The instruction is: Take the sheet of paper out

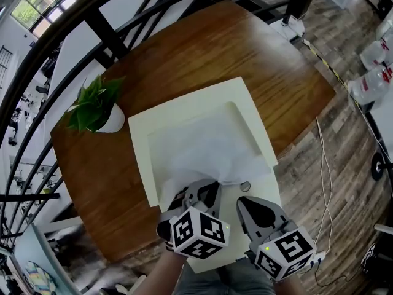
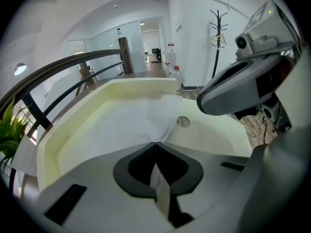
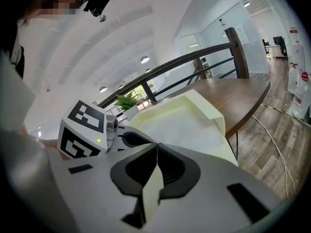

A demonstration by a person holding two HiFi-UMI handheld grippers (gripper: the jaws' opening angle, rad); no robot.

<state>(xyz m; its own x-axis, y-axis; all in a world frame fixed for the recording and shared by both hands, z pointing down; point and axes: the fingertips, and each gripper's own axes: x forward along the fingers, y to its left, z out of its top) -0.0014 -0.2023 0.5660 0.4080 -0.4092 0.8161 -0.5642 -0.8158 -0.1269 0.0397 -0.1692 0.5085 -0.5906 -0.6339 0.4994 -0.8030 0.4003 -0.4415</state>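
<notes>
Across mid-frame in the head view, a brown wooden counter (image 1: 184,48) carries a shallow cream tray (image 1: 202,100), with bare wood above and left of it. Inside the tray lies a thin, rumpled white sheet of paper (image 1: 202,152), its near edge grasped by the left gripper (image 1: 206,183) fingers. The right gripper (image 1: 242,200) fingers are clenched on nothing.

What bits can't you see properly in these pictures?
1. Head view: the near edge of the sheet of paper is hidden under the left tool.
2. Head view: the round spot on the tray is too small to identify.
3. Left gripper view: the plant is cut off by the picture's edge.
</notes>
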